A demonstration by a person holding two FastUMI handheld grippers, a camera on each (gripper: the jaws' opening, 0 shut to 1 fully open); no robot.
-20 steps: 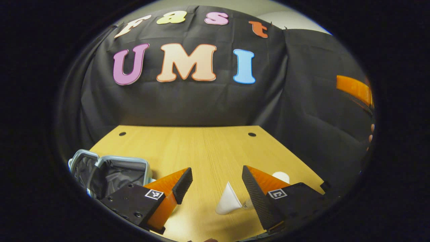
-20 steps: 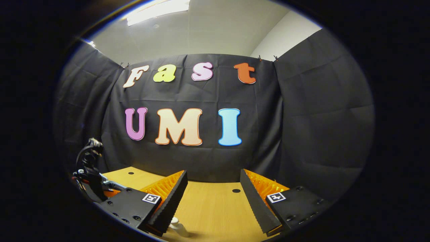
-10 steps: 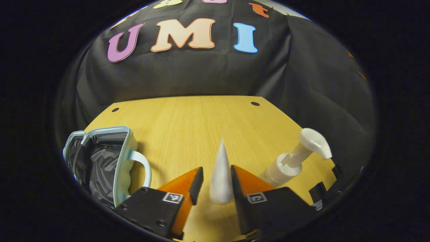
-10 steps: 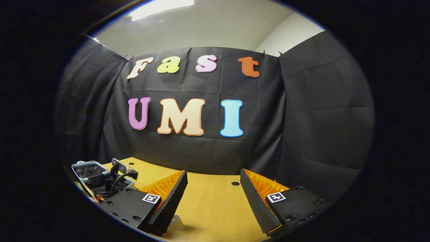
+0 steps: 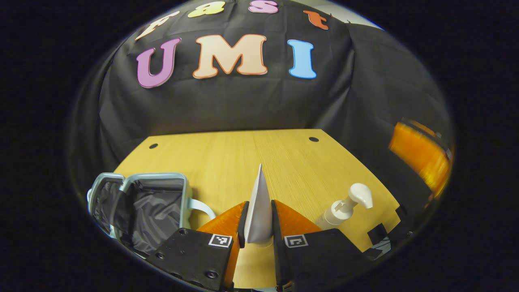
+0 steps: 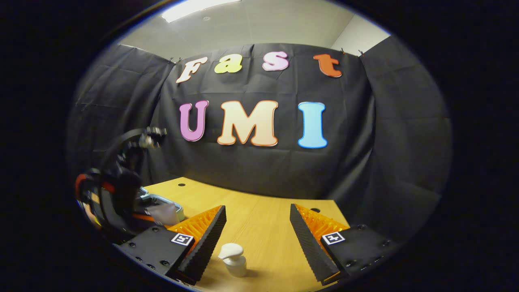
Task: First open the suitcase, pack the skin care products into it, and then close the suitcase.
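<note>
My left tongs (image 5: 258, 227) are clamped on the white tube (image 5: 258, 211), both fingers pressing its flat sides near the wide end, so the tube stands up between them with its thin sealed edge pointing away from me. I cannot tell whether its base touches the table (image 5: 251, 158) or is just off it.

I take the suitcase (image 5: 142, 207) as my landmark. In the left gripper view it sits open on the table, to the left of the tube and just beside my left finger, its dark lining showing inside the pale blue rim and its handle turned toward the tube. The white pump bottle (image 5: 344, 207) stands upright on the far side of the tube from the suitcase, well apart from the case and near the table's right edge. Past the bottle, at that view's right margin, an orange shape shows, too blurred for me to name.

The right gripper view gives me what the left one does not: my right tongs (image 6: 258, 243) are wide apart with nothing between them, held above the table (image 6: 259, 227). The pump bottle (image 6: 234, 259) stands just beside the left finger's tip, low in the picture. Beyond it, I see a corner of the suitcase (image 6: 162, 205) with the other gripper's dark body and cables in front of it, blurred. The suitcase's inside is hidden from this side.
</note>
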